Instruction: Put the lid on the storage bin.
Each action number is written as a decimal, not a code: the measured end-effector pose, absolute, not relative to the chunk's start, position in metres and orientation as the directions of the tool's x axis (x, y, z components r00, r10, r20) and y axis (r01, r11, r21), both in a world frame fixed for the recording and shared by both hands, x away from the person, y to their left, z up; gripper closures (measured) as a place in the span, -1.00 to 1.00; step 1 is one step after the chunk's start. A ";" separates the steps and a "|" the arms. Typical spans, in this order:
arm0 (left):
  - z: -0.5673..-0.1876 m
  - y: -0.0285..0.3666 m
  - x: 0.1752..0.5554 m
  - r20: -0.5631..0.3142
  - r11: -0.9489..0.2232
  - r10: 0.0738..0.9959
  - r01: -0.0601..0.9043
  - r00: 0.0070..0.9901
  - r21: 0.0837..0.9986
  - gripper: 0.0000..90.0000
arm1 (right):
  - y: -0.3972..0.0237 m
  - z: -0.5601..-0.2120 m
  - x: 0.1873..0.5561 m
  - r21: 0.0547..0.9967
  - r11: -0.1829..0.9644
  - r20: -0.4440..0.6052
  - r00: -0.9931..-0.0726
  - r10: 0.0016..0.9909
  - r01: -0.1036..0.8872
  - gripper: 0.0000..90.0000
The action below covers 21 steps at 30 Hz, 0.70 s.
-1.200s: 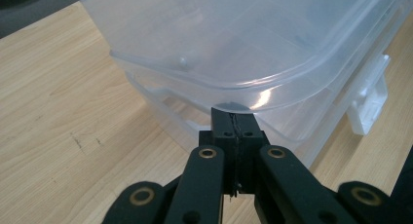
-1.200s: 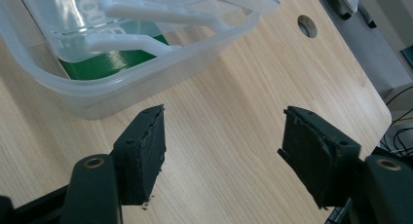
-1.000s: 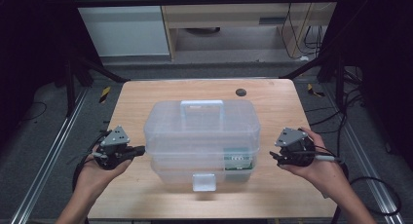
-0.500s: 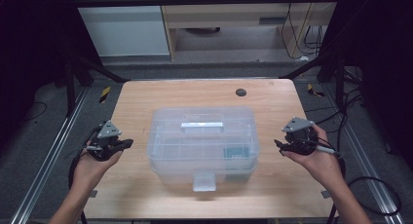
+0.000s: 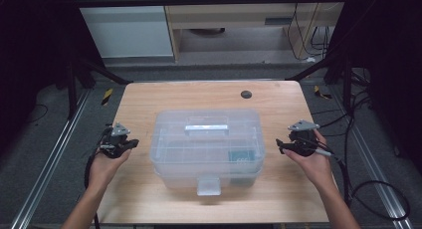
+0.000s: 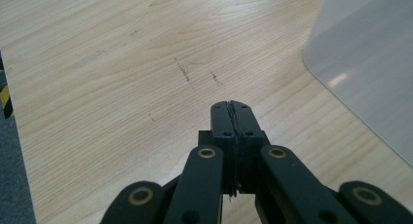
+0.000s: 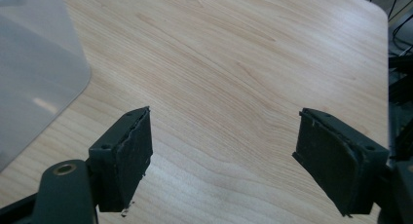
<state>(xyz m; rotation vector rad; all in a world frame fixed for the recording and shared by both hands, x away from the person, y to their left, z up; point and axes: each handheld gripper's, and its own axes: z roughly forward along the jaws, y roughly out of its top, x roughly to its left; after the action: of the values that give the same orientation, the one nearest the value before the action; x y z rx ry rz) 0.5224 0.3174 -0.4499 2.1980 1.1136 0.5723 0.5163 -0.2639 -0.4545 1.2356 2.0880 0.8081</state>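
A clear plastic box point(image 5: 207, 147) with a lid, a top handle point(image 5: 206, 129) and a front latch point(image 5: 207, 184) rests on the middle of the wooden table point(image 5: 149, 97). Something green and white shows through its right side. My left gripper point(image 5: 130, 144) is held just left of the box, apart from it, with its jaws pressed together on nothing point(image 6: 230, 112). The box's rounded corner point(image 6: 365, 63) lies to the right in the left gripper view. My right gripper point(image 5: 280, 145) hovers just right of the box, jaws wide apart point(image 7: 224, 151) over bare wood; the box's corner point(image 7: 34, 68) sits at the left there.
A small dark round spot point(image 5: 245, 94) marks the table near its far edge. Metal rails point(image 5: 50, 159) run along both sides of the table, and cables point(image 5: 368, 189) trail on the floor at the right. A cabinet point(image 5: 239, 20) stands behind the table.
The box has come down and now rests on the table. Both grippers have let go of its sides and drawn outward, the left one closing.
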 end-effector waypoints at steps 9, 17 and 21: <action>-0.471 0.311 0.529 0.084 -0.444 0.835 0.575 0.544 0.687 0.87 | -0.271 -0.473 0.525 0.768 0.284 -0.082 -0.352 0.932 0.574 -0.58; -0.486 0.313 0.533 0.081 -0.405 0.861 0.580 0.502 0.707 0.28 | -0.277 -0.493 0.531 0.760 0.219 -0.012 -0.324 0.946 0.612 -0.67; -0.494 0.312 0.536 0.055 -0.377 0.873 0.600 0.484 0.706 -0.05 | -0.277 -0.501 0.534 0.747 0.231 -0.020 -0.326 0.945 0.623 -0.72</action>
<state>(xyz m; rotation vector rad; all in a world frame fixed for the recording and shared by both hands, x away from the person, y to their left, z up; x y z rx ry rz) 0.5356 0.3116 -0.4937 2.1097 1.2100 0.5687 0.5341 -0.2767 -0.5011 1.4359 2.0338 0.8960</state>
